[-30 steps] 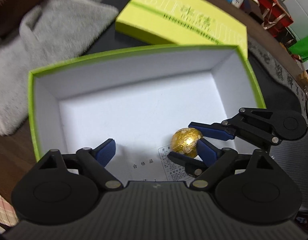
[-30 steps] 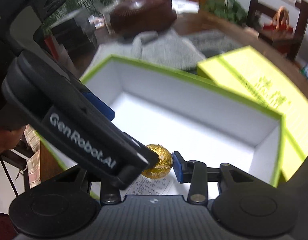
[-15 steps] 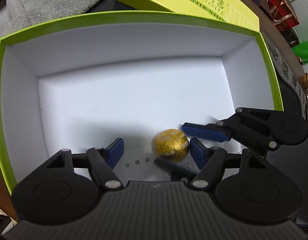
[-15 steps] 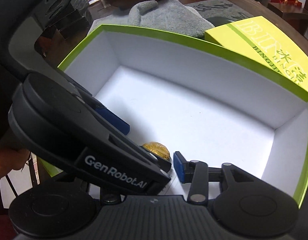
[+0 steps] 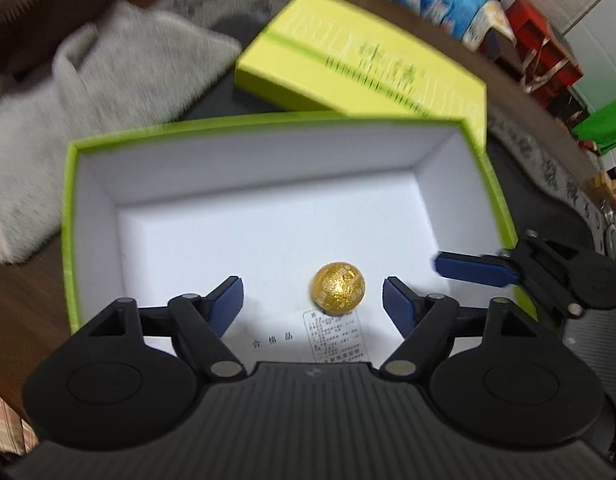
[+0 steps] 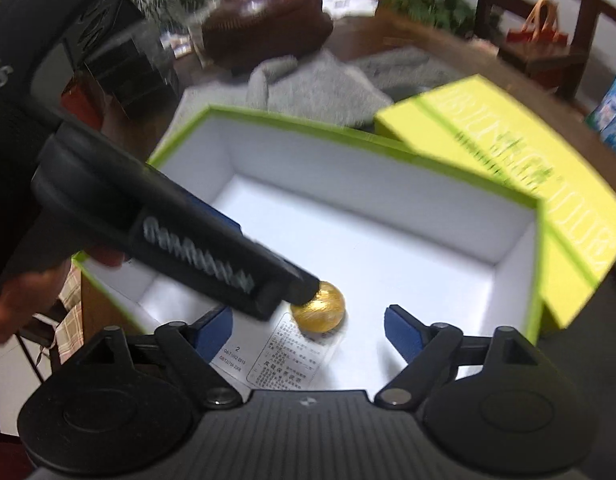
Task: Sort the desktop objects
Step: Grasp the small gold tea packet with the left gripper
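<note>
Both my claws, left (image 5: 312, 300) and right (image 6: 308, 330), wide open, holding nothing. Gold ball (image 5: 338, 289) loose in box (image 5: 267, 152); careless nudge could roll it.

I'm seeing the gold foil ball (image 5: 339, 288) sitting loose on the white floor of the open green-rimmed box (image 5: 267, 148), touching a printed paper slip (image 5: 334, 336); the yellow-green lid (image 5: 360, 60) is lying just behind the box.

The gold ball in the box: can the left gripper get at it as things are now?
Probably yes. The left gripper is open, and the gold ball lies loose on the floor of the box, between its fingers. The right gripper is open too, and apart from the ball.
</note>
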Demonstrator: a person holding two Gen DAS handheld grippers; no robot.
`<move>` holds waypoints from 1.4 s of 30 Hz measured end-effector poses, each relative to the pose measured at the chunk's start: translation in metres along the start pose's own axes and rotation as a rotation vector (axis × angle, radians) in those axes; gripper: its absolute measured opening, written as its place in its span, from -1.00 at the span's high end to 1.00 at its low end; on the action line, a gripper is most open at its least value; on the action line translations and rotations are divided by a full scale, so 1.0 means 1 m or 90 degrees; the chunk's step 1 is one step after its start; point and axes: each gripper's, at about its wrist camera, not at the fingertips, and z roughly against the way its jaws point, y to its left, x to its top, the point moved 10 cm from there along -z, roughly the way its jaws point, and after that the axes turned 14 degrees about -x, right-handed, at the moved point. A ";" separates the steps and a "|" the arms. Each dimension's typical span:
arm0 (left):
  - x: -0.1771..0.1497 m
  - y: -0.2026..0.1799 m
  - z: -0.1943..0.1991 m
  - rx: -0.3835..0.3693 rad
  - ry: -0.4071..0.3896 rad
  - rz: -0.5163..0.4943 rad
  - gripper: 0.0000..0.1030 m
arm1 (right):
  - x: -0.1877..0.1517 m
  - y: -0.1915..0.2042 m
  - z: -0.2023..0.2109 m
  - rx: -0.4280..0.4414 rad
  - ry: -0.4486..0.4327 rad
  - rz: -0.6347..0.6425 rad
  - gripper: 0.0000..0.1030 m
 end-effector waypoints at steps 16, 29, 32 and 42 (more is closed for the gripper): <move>-0.066 -0.062 0.041 -0.043 -0.034 -0.092 -0.70 | -0.091 -0.033 0.113 -0.087 -0.099 -0.029 -0.93; -0.138 -0.107 -0.028 -0.072 0.108 -0.162 -0.70 | -0.213 -0.034 0.094 -0.107 0.035 -0.079 -0.69; -0.142 -0.111 -0.041 -0.070 0.120 -0.168 -0.70 | -0.223 -0.032 0.090 -0.099 0.045 -0.088 -0.61; -0.143 -0.117 -0.069 -0.062 0.141 -0.175 -0.70 | -0.235 -0.023 0.082 -0.083 0.059 -0.080 -0.42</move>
